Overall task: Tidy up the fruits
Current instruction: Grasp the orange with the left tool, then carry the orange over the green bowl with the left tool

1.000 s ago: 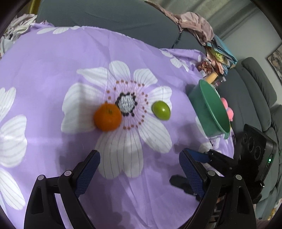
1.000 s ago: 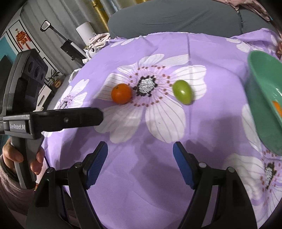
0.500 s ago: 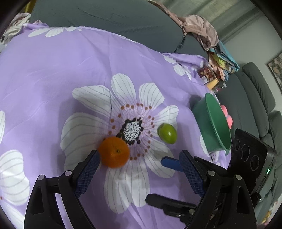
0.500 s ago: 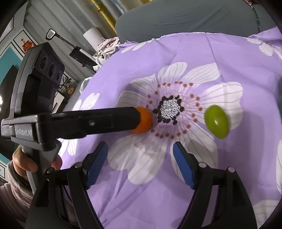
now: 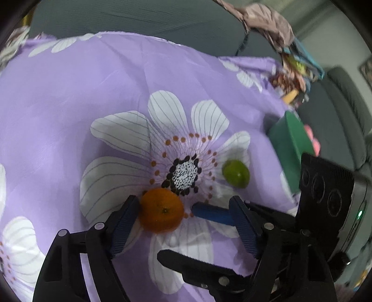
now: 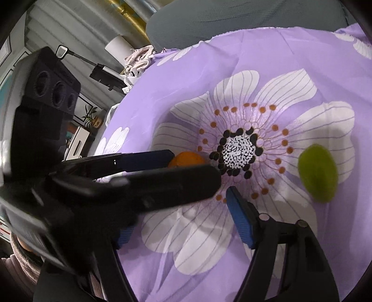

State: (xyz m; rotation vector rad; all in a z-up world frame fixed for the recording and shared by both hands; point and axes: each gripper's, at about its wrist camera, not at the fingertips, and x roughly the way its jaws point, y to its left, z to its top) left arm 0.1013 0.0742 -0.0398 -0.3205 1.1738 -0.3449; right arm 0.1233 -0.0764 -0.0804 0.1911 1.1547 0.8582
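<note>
An orange (image 5: 161,210) lies on the purple flowered cloth (image 5: 93,81), low in the left wrist view. My left gripper (image 5: 183,204) straddles it with its jaws closing. The left pad (image 5: 125,223) touches the orange, while the right pad (image 5: 241,223) stands clear of it. A green fruit (image 5: 236,173) lies to the right, beyond the flower's centre. My right gripper (image 5: 176,232) reaches in from the right, one blue finger beside the orange. In the right wrist view the left gripper (image 6: 194,166) crosses in front and half hides the orange (image 6: 188,158). The right gripper (image 6: 181,197) is closing on nothing; the green fruit (image 6: 317,173) is off to its right.
A green bowl (image 5: 288,144) stands at the cloth's right edge, with pink items behind it. A grey sofa (image 5: 139,18) runs along the back, with a heap of clothes (image 5: 267,21) on it. A sleeve (image 6: 14,267) shows at the lower left of the right wrist view.
Both grippers have come forward to the fruits. The left gripper's jaws have narrowed and now straddle the orange. The right gripper has swung left; the bowl has left its view.
</note>
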